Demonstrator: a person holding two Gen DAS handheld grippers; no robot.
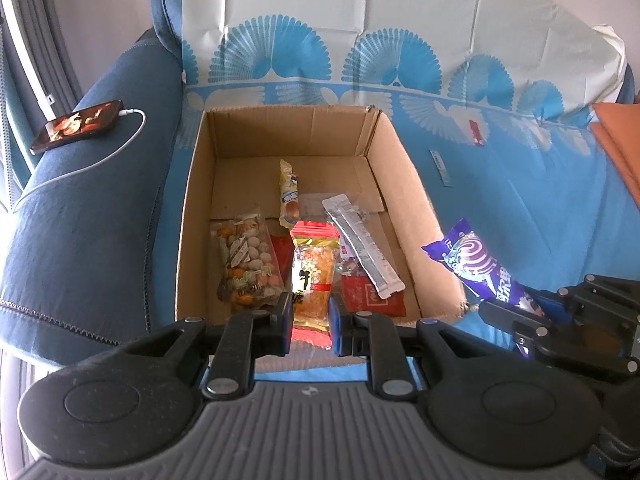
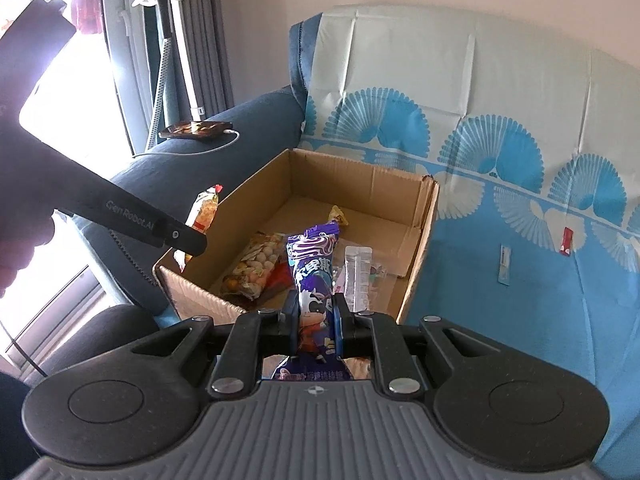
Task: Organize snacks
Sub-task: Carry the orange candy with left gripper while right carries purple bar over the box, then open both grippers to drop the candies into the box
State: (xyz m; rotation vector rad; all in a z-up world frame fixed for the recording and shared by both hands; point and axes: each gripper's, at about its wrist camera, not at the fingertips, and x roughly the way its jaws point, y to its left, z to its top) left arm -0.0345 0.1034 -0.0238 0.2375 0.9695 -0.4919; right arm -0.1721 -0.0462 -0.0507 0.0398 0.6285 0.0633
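An open cardboard box [image 1: 400, 184] [image 2: 424, 248] stands on the sofa seat. My left gripper [image 1: 311, 322] is shut on an orange snack packet with red ends [image 1: 312, 276], held over the box's near edge. The same orange packet [image 2: 205, 210] shows by the box's left wall in the right wrist view. My right gripper [image 2: 318, 326] is shut on a purple wafer packet [image 2: 314, 276] [image 1: 476, 264], which hangs at the box's right wall. Inside the box lie a bag of mixed nuts [image 1: 246, 258] [image 2: 256, 266], a yellow cake bar [image 1: 289, 196], a silver sachet [image 1: 360, 242] [image 2: 358, 276] and a red packet [image 1: 370, 298].
The blue sofa carries a blue-and-white patterned cloth [image 1: 500, 168]. A phone [image 1: 78, 125] on a white charging cable lies on the left armrest [image 1: 92, 216]. A small red sachet [image 1: 475, 132] and a pale strip [image 1: 440, 166] lie on the seat right of the box. Orange fabric [image 1: 620, 136] is at far right.
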